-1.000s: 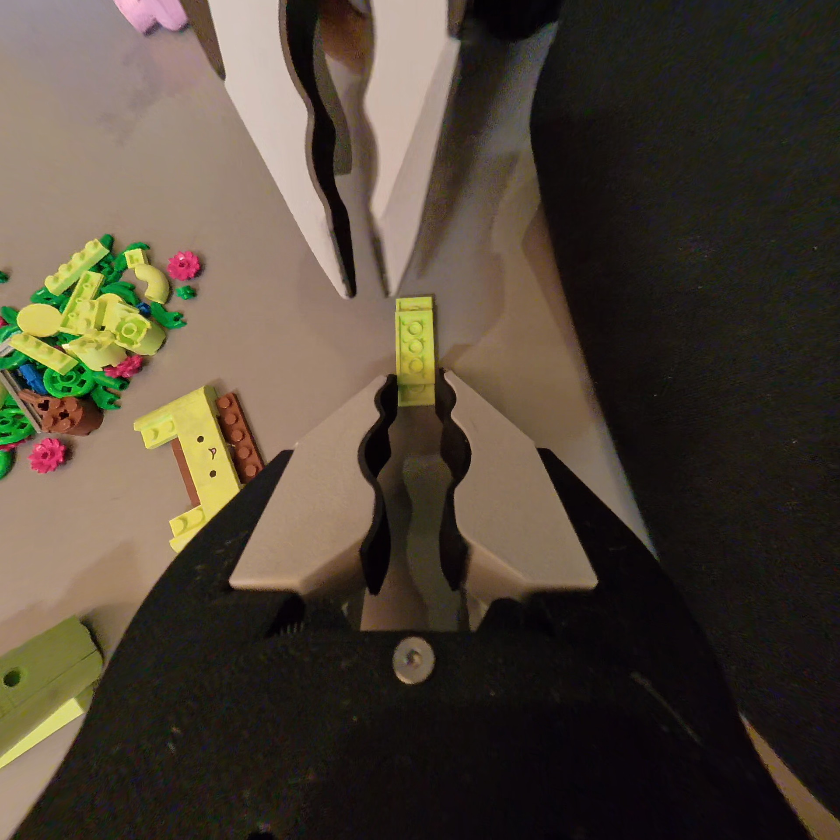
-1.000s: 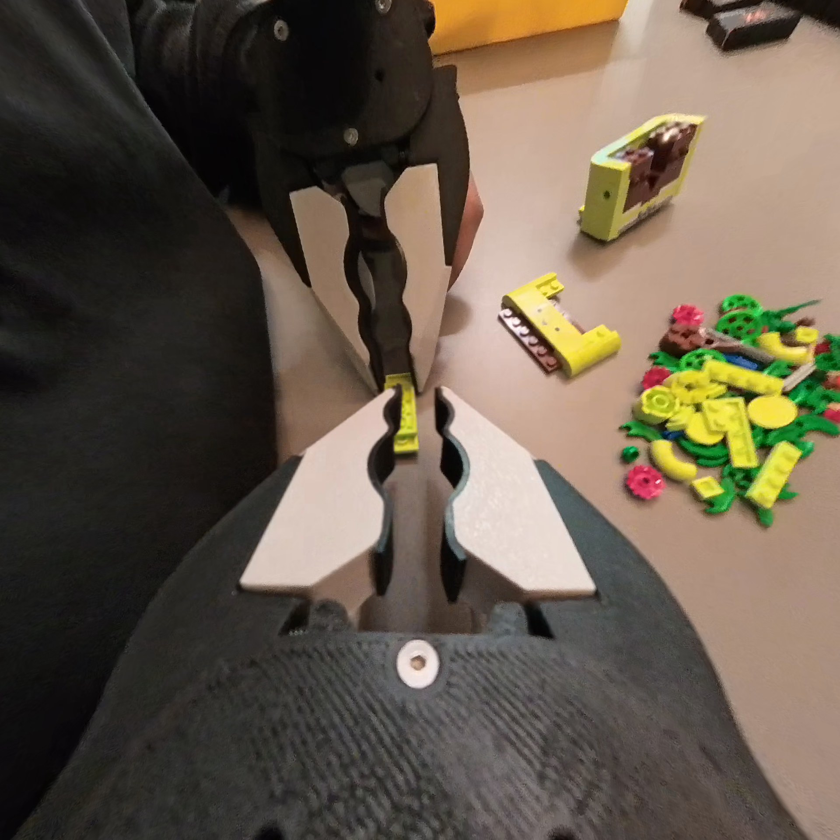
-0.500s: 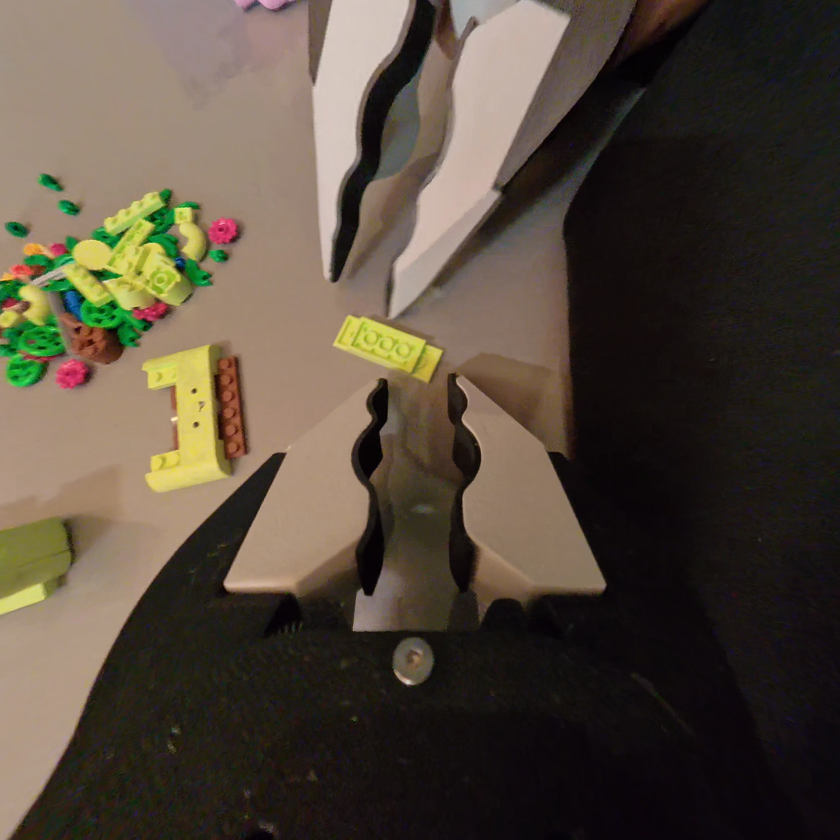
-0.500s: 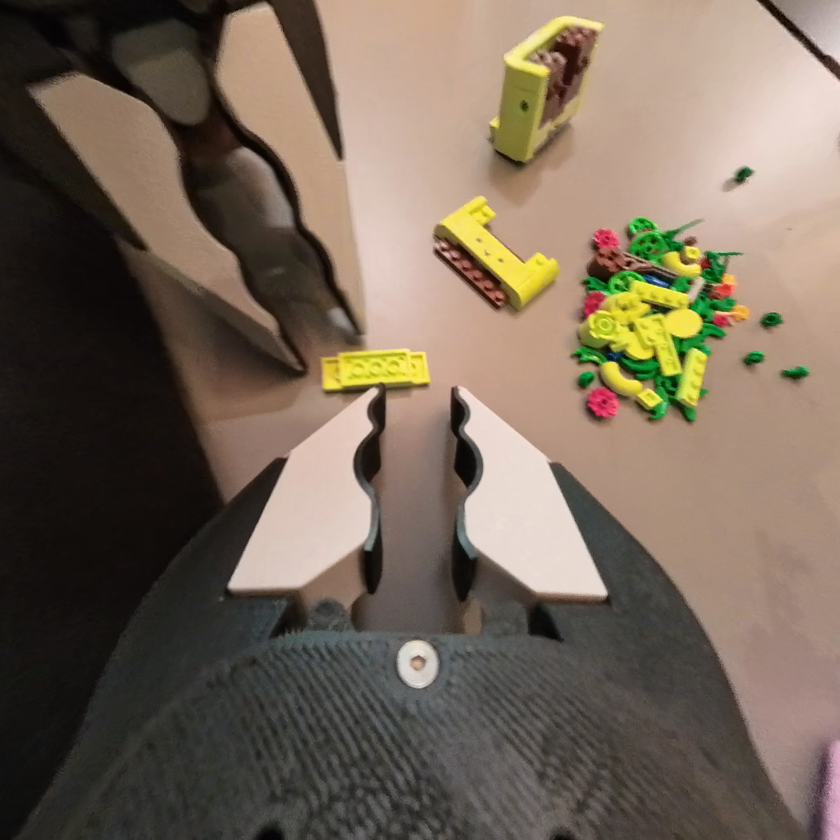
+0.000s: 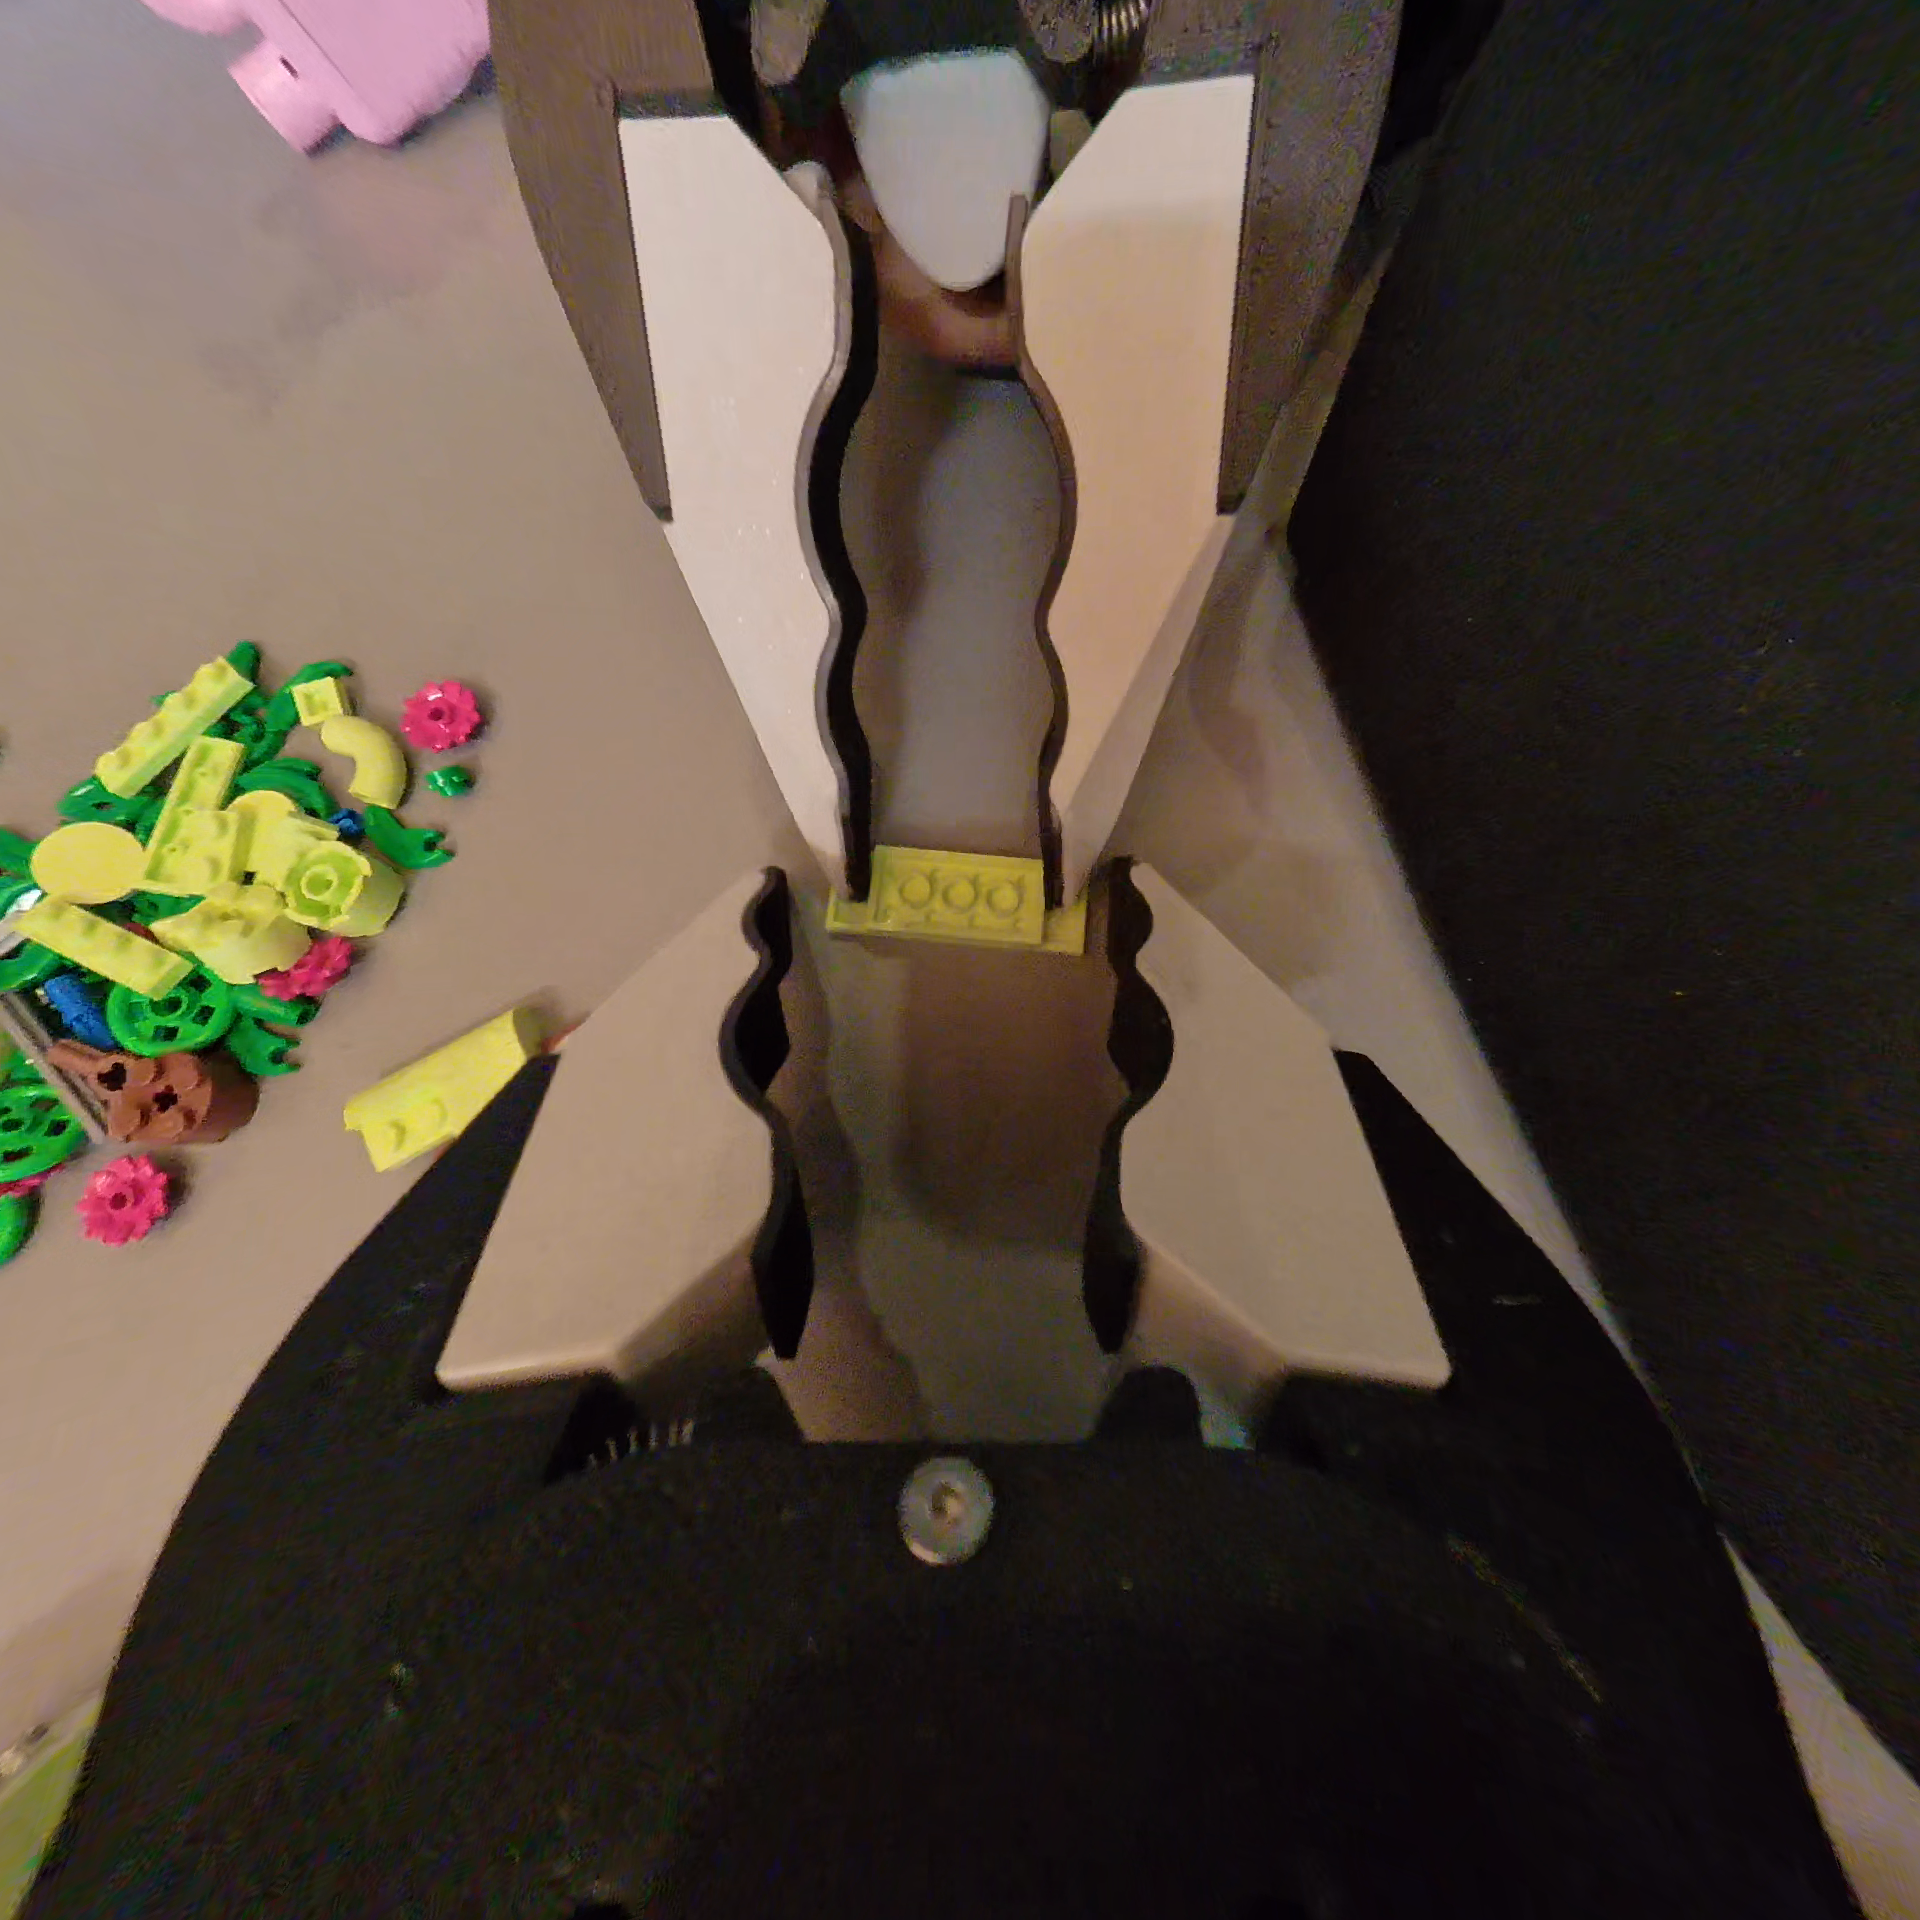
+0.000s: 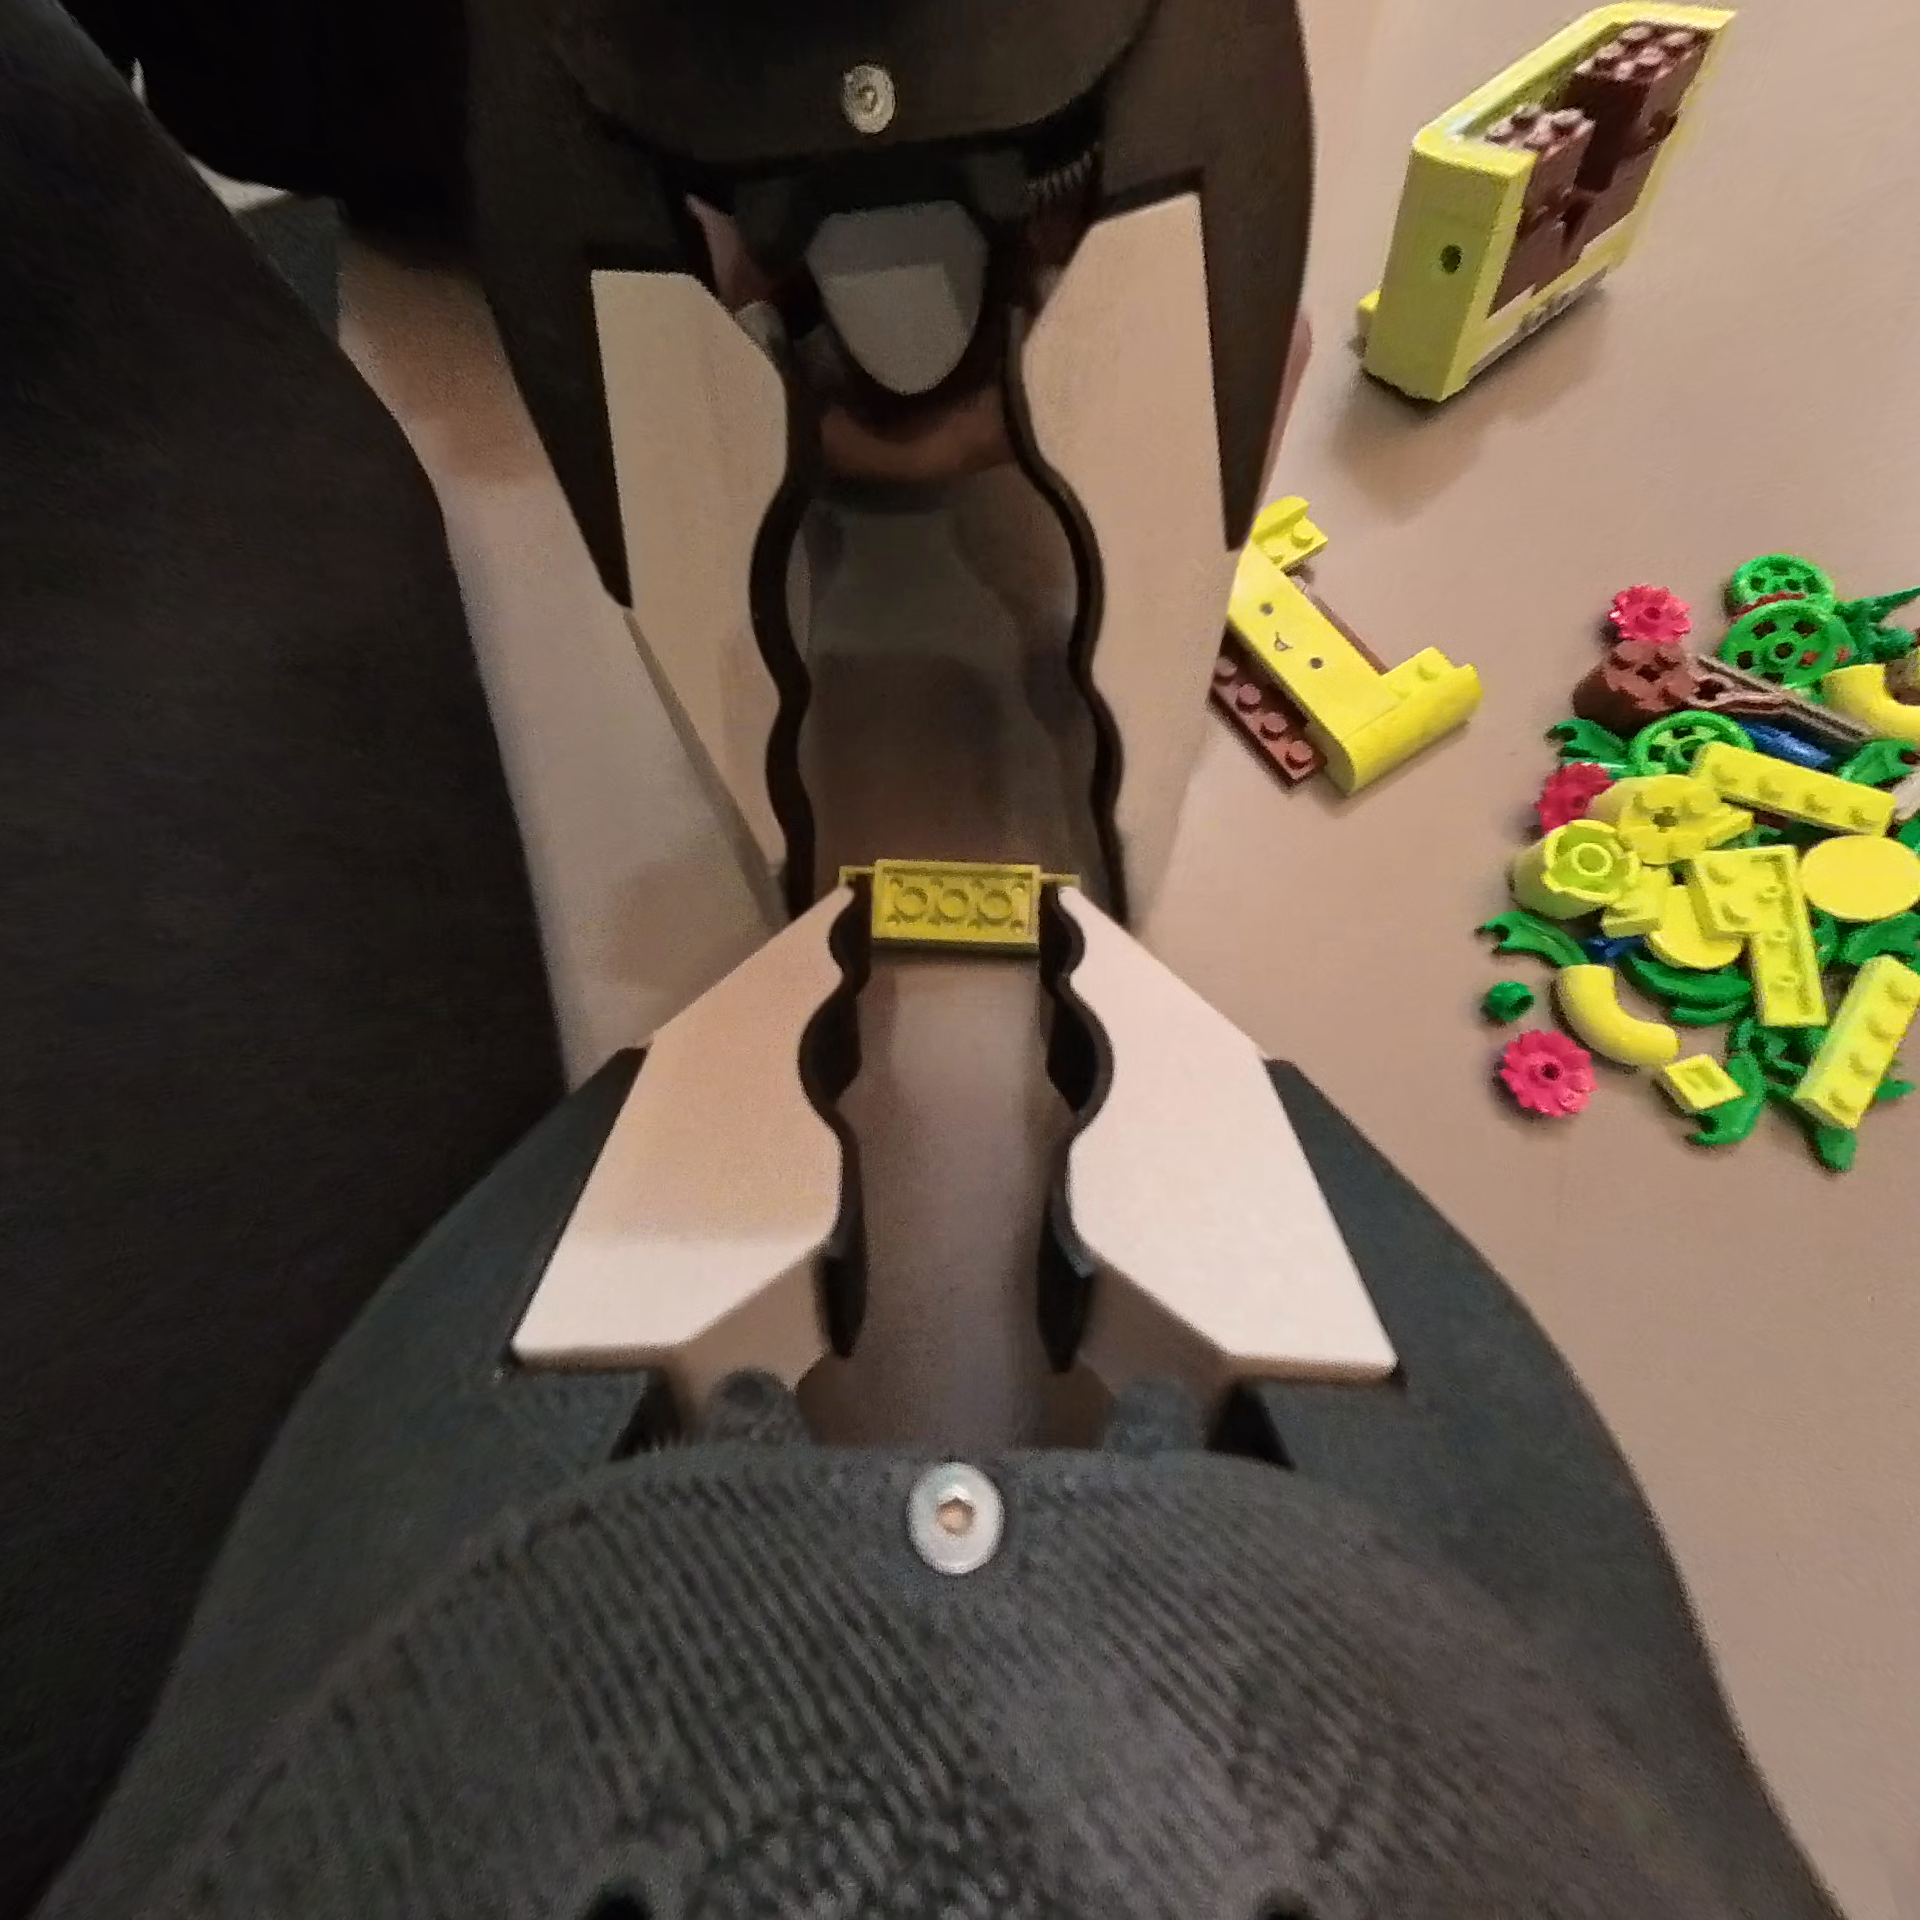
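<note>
A small lime-green plate piece (image 5: 956, 906) with three studs showing sits at the middle of both views, low over the tan table (image 5: 312, 416). My right gripper (image 6: 951, 920) is shut on it, its fingertips pressing the two short ends of the plate piece (image 6: 954, 904). In the left wrist view the right gripper (image 5: 954, 883) comes down from the top. My left gripper (image 5: 945, 881) is open, with its tips just outside the plate's ends and not touching them. In the right wrist view the left gripper (image 6: 954, 896) faces mine from above.
A pile of loose lime, green, pink and brown pieces (image 5: 197, 883) (image 6: 1745, 883) lies to one side. A lime-and-brown bracket assembly (image 6: 1340, 675) lies nearer. A lime box with brown bricks (image 6: 1507, 208) stands farther off. A pink object (image 5: 343, 62) is at the far edge. A person's dark clothing (image 5: 1610, 727) borders the table. Between my left fingertips and the pink object (image 5: 343, 62) there is roughly 20 cm.
A second ago my left gripper held the plate; half a second ago it lay loose on the table. Now the right gripper has closed on its ends and the left has opened wider.
</note>
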The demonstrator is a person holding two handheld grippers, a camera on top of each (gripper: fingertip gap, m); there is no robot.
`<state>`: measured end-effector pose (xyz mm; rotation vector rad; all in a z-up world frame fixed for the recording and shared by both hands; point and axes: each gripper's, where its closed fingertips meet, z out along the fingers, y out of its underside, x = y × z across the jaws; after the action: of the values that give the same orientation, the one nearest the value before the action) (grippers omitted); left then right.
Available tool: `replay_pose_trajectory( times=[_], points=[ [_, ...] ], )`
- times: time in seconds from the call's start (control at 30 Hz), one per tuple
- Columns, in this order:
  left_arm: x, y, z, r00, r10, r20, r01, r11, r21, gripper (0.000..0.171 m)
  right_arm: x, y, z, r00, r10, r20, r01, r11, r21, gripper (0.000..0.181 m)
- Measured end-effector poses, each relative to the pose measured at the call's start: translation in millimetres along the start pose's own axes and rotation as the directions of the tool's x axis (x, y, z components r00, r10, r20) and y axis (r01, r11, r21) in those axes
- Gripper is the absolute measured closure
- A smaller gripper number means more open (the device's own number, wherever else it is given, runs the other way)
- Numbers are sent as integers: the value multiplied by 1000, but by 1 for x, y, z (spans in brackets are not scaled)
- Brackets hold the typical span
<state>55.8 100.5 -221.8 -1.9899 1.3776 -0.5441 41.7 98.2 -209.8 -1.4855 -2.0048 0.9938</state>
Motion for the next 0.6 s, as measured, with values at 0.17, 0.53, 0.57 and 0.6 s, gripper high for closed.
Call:
replay_pose_trajectory(
  times=[0.17,0.53,0.57,0.6],
  points=[
    [2,1,-1,1000,-3,-16,3,1000,0,124,0,-1,-4,1000,-26,18,26,1000,-4,151],
    [3,5,-4,1000,-21,-5,21,1000,-5,124,2,-5,-12,999,-41,9,41,998,-48,151],
    [3,6,-4,1000,-25,-3,25,1000,-5,124,3,-6,-13,999,-36,6,36,999,-39,151],
    [3,6,-4,1000,-29,-2,29,1000,-6,124,3,-7,-14,1000,-25,6,25,999,-21,152]
  ],
)
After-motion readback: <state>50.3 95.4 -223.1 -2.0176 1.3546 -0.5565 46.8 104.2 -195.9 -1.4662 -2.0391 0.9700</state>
